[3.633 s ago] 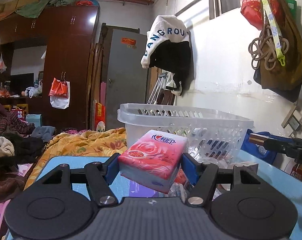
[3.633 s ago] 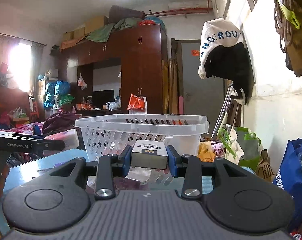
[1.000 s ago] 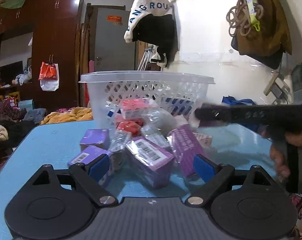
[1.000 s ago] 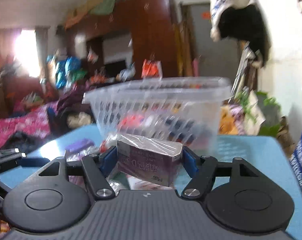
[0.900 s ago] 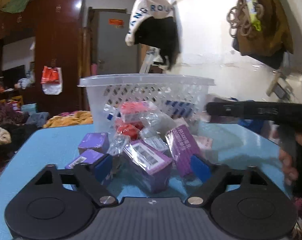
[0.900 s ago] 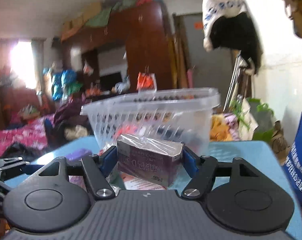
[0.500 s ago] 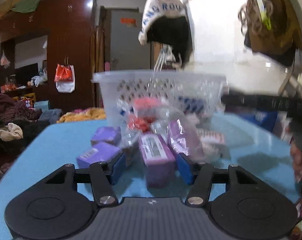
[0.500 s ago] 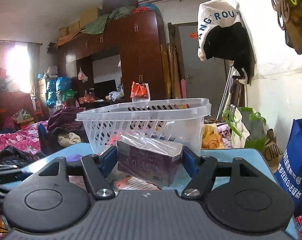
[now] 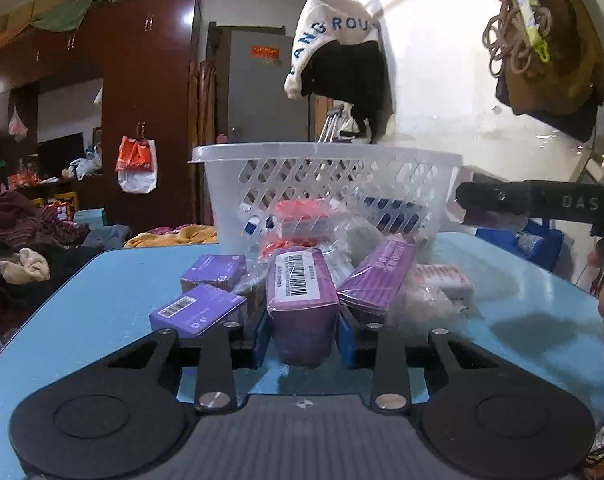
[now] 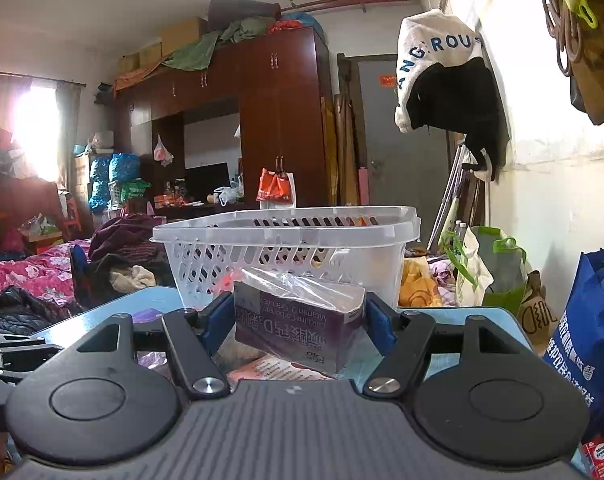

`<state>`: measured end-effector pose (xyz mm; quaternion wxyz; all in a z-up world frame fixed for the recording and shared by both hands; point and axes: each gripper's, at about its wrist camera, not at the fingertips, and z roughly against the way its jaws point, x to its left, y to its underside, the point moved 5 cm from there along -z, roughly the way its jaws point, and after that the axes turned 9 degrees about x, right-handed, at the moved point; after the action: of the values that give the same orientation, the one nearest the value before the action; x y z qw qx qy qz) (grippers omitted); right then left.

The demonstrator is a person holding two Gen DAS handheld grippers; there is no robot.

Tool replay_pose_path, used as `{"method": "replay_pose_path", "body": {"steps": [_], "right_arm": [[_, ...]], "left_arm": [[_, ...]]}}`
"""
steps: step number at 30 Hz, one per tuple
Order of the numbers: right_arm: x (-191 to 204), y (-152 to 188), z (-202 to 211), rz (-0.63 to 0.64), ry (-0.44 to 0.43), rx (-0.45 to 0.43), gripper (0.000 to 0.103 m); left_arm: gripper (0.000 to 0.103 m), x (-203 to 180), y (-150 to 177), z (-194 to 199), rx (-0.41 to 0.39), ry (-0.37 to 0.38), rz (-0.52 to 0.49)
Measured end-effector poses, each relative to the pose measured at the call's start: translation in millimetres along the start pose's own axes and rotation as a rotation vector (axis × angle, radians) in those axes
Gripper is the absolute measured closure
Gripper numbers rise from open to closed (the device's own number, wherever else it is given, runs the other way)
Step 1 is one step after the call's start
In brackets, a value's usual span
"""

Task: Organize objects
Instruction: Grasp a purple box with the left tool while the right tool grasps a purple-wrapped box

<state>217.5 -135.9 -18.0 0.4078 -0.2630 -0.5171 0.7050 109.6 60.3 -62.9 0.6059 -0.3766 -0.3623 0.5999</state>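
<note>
On the blue surface [image 9: 114,280], in front of the white plastic basket [image 9: 326,184], we see a heap of purple boxes and plastic-wrapped packets. Our left gripper [image 9: 302,334] has its jaws clenched on an upright purple barcode box [image 9: 302,296] at the near edge of that heap, its base down at the surface. Our right gripper [image 10: 298,320] grasps a bagged purple calcium carbonate box [image 10: 298,324], held level before the basket's [image 10: 286,236] wall. A second barcode box [image 9: 196,312] lies just left of the clamped one.
</note>
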Motion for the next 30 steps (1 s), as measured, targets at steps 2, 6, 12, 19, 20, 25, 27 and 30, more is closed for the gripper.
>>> {"method": "replay_pose_path", "body": {"steps": [2,6,12,19,20,25,27,30], "right_arm": [[-0.2,0.2,0.2,-0.003,0.001,0.001,0.032],[0.7,0.6,1.2,0.004,0.005,-0.004,0.032],[0.2,0.8,1.2,0.000,0.011,-0.003,0.032],[0.2,1.0,1.5,0.000,0.012,-0.004,0.032],[0.0,0.9,1.5,0.001,0.012,-0.004,0.032],[1.9,0.7,2.6,0.009,0.017,-0.009,0.032],[2.8,0.7,2.9,0.012,0.018,-0.011,0.032],[3.4,0.6,3.6,0.017,0.023,-0.015,0.032]], "left_arm": [[0.065,-0.8,-1.6,3.9,-0.029,-0.002,-0.012],[0.065,1.8,-5.0,16.3,-0.088,-0.005,-0.038],[0.065,14.9,-10.5,24.8,-0.131,-0.049,-0.024],[0.065,20.1,-12.9,27.4,-0.154,-0.027,-0.031],[0.065,19.8,-12.8,27.6,-0.157,-0.025,-0.035],[0.064,18.5,-11.8,27.7,-0.163,-0.019,-0.044],[0.064,18.6,-11.6,27.8,-0.164,-0.016,-0.045],[0.064,19.0,-10.9,28.1,-0.167,-0.016,-0.044]]}}
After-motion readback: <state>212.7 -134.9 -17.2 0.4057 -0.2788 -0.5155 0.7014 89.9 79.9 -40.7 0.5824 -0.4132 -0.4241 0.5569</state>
